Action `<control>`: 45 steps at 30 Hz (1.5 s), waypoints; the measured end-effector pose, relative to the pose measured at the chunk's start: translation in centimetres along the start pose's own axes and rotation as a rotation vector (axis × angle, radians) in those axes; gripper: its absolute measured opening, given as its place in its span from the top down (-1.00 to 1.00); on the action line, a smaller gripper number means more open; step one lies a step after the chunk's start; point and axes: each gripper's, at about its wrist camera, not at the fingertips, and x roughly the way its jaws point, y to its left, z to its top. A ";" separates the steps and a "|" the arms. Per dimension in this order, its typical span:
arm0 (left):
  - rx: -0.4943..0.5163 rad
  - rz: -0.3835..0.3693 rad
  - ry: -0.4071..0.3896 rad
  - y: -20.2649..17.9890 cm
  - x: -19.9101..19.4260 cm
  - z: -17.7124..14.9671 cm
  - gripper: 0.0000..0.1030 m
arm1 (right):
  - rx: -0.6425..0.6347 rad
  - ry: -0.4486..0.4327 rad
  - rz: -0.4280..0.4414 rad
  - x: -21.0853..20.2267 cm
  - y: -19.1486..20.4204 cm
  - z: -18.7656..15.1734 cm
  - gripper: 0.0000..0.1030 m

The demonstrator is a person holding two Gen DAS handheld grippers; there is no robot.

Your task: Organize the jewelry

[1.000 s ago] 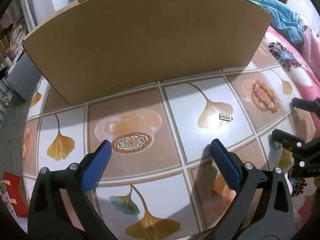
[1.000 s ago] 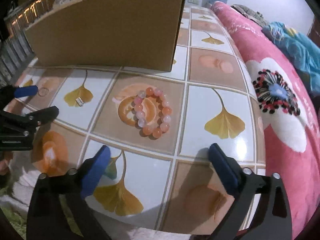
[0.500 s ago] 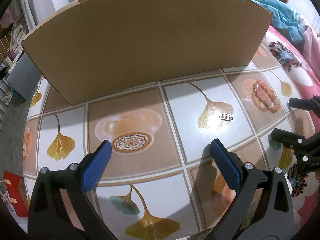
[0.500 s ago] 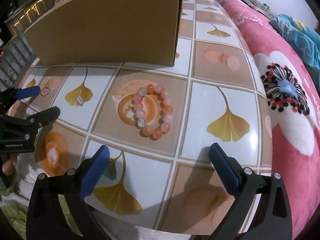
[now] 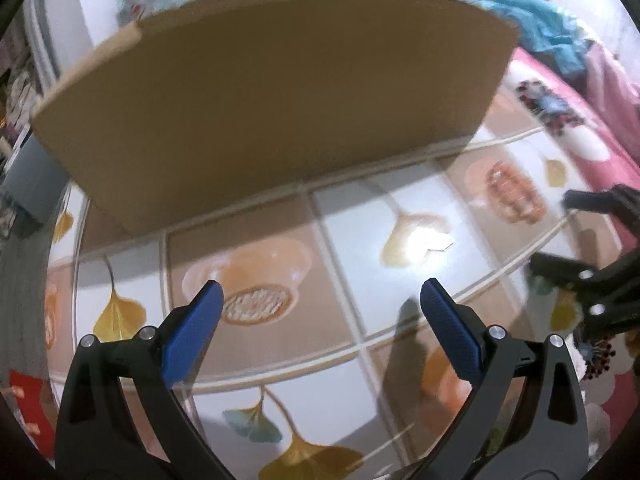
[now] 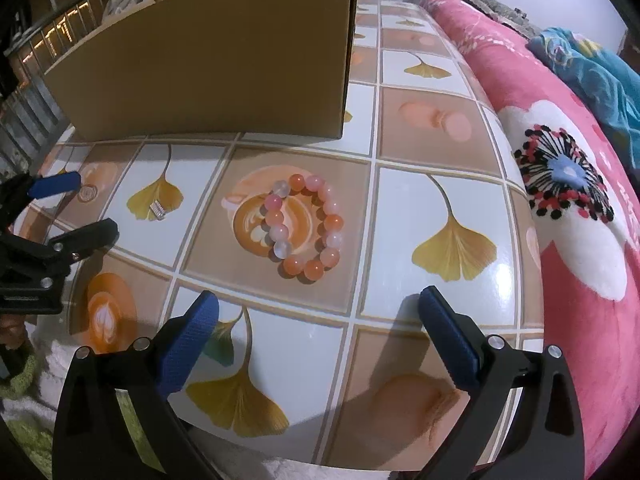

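- The round bracelet of glossy orange, pink and milky-white beads (image 6: 306, 227) lies flat on the shiny tabletop printed with ginkgo leaves and coffee cups in a tile grid (image 6: 400, 232), over a printed latte cup, not far in front of the right gripper.
- The small silvery ribbed clip-like piece (image 6: 157, 211) rests on a yellow printed leaf to the left of the bracelet, well apart from it; its exact kind is too small to tell.
- In the left wrist view the bracelet (image 5: 513, 193) shows only as an orange smear at the right, since that frame is blurred by motion.
- The right gripper (image 6: 319, 304) has black plastic arms with metal rivets and blue, finely ribbed pads (image 6: 188, 344); its jaws stand wide apart and hold nothing.
- The left gripper (image 5: 319, 298) is of the same make, its textured blue pads (image 5: 450, 332) spread wide above the tabletop (image 5: 348, 248), empty.
- From the right wrist view the left gripper (image 6: 74, 210) shows at the left edge, one blue pad and one black finger apart from each other.
- A plain brown corrugated cardboard box wall (image 6: 208, 60) stands upright on the tabletop beyond the jewelry, matte, with a cleanly cut edge at its corner.
- A fuzzy pink blanket with a white, black and blue flower pattern (image 6: 568, 184) lies along the right side of the tabletop, with a crumpled blue cloth (image 6: 592, 64) beyond it.
- No legible writing shows anywhere.
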 end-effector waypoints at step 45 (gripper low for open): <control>0.207 -0.140 0.003 -6.3 1.1 1.8 0.74 | -0.005 -0.120 0.003 -0.5 0.0 -1.2 -0.88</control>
